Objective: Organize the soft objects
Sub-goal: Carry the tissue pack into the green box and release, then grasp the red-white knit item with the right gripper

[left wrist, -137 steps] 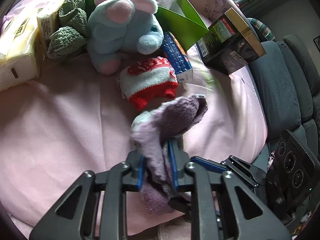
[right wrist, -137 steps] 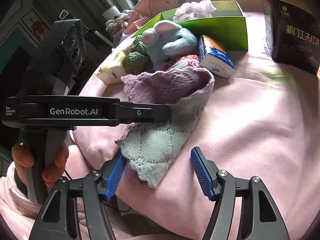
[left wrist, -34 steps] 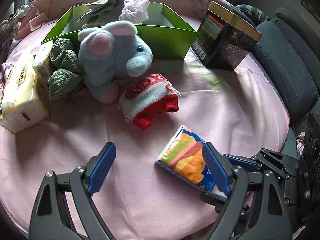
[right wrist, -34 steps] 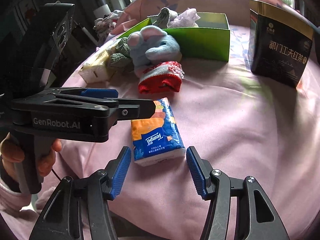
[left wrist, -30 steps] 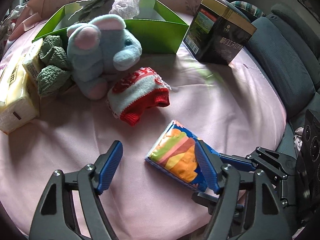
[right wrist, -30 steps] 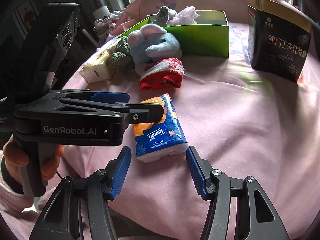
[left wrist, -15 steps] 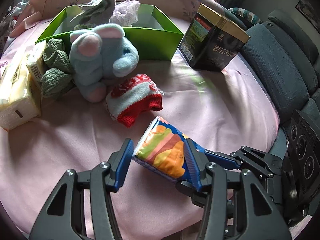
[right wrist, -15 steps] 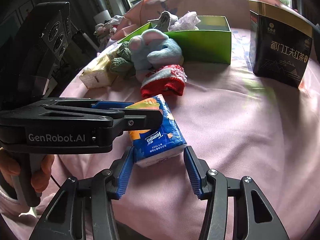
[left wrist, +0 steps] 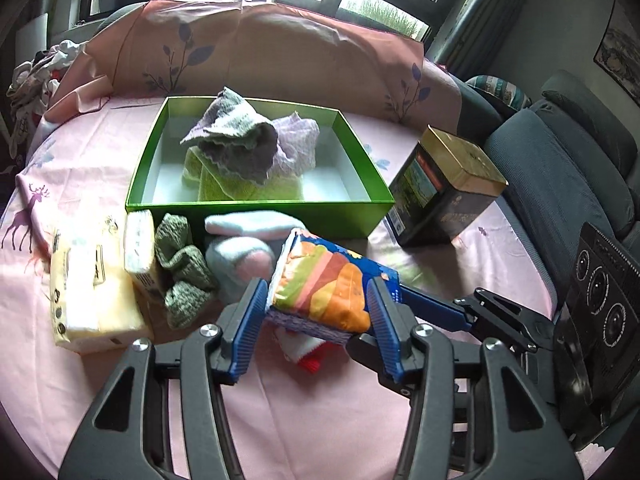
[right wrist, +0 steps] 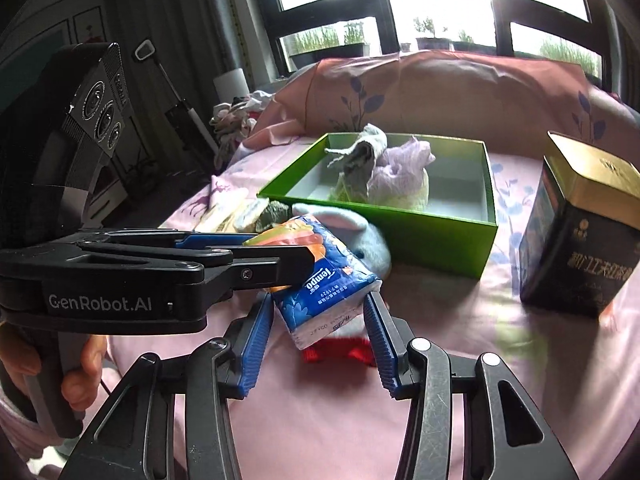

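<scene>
Both grippers clamp the same tissue pack [left wrist: 326, 284], which hangs lifted above the pink-sheeted tabletop [left wrist: 312, 420]. The left gripper [left wrist: 316, 320] has its blue pads pressed against the pack's two long sides, and the right gripper [right wrist: 320, 320] pinches its white bottom end from the other direction, narrowed to the width of the pack. In the right wrist view the left gripper's black body reaches in from the left edge, with the person's hand [right wrist: 80, 372] wrapped round its handle.

Directly under the raised pack lies a red and white knitted item [right wrist: 340, 350], mostly hidden. Just behind it sits a light blue plush toy [left wrist: 240, 256] with pink ears, and left of that a green knitted bundle [left wrist: 180, 268], touching a small tissue packet [left wrist: 140, 256] and a larger cream tissue pack [left wrist: 88, 296] near the left edge of the tabletop.

Toward the far edge stands an open green box [left wrist: 256, 210]. It holds a purple-grey cloth [left wrist: 236, 144] heaped on a lavender cloth [left wrist: 300, 140] and a yellow-green towel [left wrist: 240, 188]. Right of the box, apart from it, a dark tea tin [left wrist: 444, 192] with a gold lid stands upright. A pink leaf-patterned pillow [left wrist: 280, 48] backs the far edge, and a grey seat [left wrist: 560, 168] lies beyond the right edge.
</scene>
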